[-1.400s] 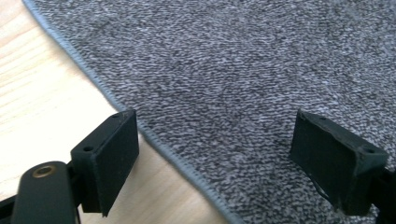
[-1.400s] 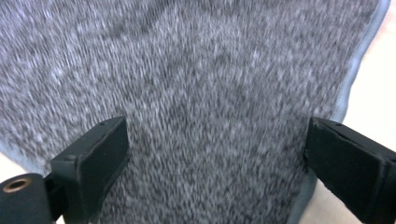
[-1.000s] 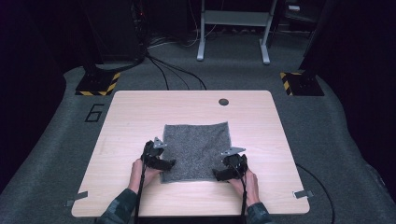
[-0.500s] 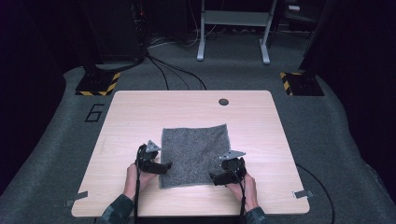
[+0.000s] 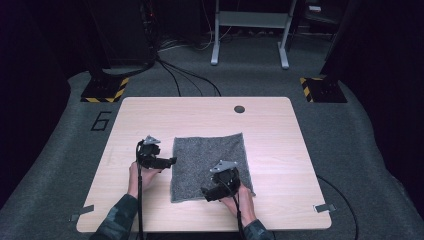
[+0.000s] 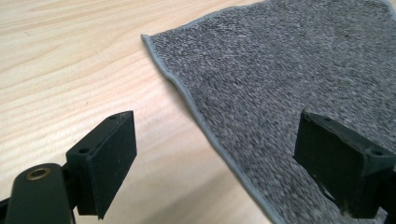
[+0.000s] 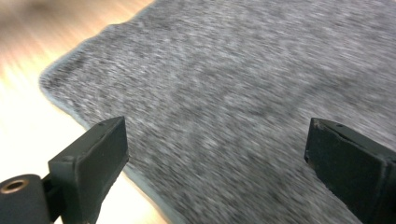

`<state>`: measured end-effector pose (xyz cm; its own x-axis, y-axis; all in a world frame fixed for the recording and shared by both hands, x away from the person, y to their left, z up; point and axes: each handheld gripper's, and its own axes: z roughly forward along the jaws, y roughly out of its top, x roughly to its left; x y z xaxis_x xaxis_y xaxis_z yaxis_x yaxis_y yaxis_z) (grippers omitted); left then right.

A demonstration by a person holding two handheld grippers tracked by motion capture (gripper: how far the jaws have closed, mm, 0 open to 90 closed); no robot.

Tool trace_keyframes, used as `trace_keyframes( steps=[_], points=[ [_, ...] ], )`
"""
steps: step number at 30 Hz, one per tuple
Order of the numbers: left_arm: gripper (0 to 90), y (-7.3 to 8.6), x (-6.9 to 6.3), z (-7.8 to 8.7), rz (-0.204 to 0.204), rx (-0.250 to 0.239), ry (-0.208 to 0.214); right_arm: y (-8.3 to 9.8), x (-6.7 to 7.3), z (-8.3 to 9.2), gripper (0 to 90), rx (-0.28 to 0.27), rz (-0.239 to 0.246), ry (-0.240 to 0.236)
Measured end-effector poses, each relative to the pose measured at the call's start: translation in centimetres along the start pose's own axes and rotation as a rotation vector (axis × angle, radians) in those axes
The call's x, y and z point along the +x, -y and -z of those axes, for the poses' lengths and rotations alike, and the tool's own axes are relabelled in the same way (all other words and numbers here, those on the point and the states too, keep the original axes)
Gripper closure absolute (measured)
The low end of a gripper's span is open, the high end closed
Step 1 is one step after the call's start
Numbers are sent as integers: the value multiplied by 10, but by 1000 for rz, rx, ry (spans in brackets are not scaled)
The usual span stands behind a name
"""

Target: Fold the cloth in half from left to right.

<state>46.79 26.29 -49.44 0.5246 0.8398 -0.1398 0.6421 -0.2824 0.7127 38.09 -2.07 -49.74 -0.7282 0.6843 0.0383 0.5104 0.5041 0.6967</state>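
Observation:
A grey cloth [image 5: 210, 162] lies flat on the wooden table [image 5: 280, 150], its hemmed left edge [image 6: 187, 98] slightly wavy. My left gripper [image 5: 171, 161] is at that left edge and points right. Its jaws stand wide apart, with the edge [image 6: 219, 149] running between them and nothing gripped. My right gripper [image 5: 206, 192] hovers over the near part of the cloth and points left. Its jaws are wide open above the fabric [image 7: 224, 93], close to a near corner [image 7: 46, 79]. That view is blurred.
A dark round hole [image 5: 239, 108] sits near the table's far edge. Tape strips [image 5: 322, 207] mark the near corners. Behind the table are cables, a metal frame [image 5: 250, 30] and striped bases [image 5: 105, 90] on the floor.
My right gripper has moved left from the cloth's near right corner to over its near middle. My left gripper has shifted a little left and away, off the near left corner. The cloth lies as before.

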Motion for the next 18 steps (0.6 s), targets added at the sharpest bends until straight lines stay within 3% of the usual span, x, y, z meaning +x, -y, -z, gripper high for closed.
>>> trace_keyframes(
  steps=[6,12,18],
  points=[
    [128,-21,10,-18,21,12,-8,-10,20,-13,59,11,44,-33],
    [139,-41,21,-34,10,28,-26,-22,44,-27,71,17,85,-70],
    [156,-52,25,-41,21,28,-27,-27,58,-32,125,4,131,-89]
  ],
)
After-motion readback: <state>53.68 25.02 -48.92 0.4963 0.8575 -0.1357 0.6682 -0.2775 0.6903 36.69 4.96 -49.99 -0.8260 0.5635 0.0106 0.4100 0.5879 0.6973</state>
